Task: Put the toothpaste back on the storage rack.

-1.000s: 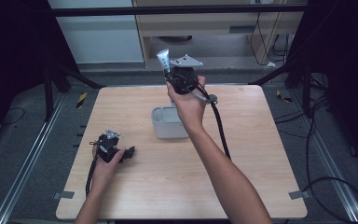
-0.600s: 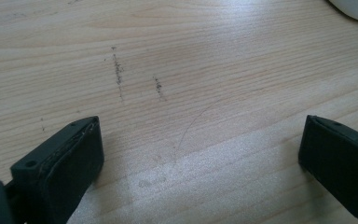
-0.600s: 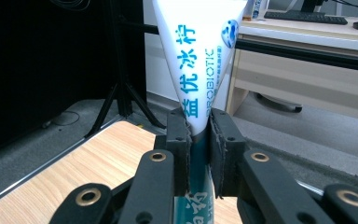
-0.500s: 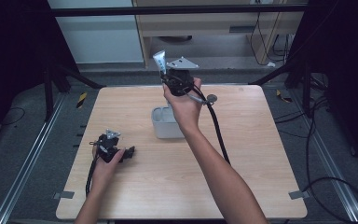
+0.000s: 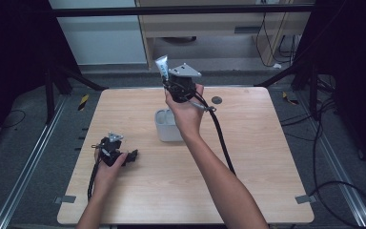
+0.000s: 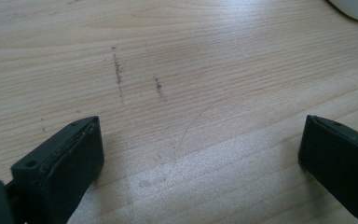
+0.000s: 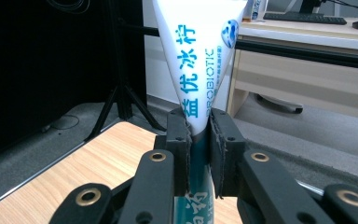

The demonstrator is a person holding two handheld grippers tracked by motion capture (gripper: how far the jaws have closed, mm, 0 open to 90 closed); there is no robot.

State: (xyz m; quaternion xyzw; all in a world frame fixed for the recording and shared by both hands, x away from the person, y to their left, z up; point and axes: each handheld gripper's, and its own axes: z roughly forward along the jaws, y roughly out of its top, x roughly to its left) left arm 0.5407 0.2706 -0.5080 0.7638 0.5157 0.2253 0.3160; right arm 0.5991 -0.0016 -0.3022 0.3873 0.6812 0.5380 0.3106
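The right gripper pinches a white tube (blue lettering, "PROBIOTIC") that widens above its jaws; the left gripper rests spread wide on the table.

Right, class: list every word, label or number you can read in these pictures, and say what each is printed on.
"PROBIOTIC", in blue capitals running along the white tube clamped in the right gripper.
"益优冰柠", large blue Chinese characters on the same tube.
Smaller blue print in brackets beside "PROBIOTIC": too small to read.
White characters on the tube's dark lower end: cut off, unreadable.
Table, white cup: no text.
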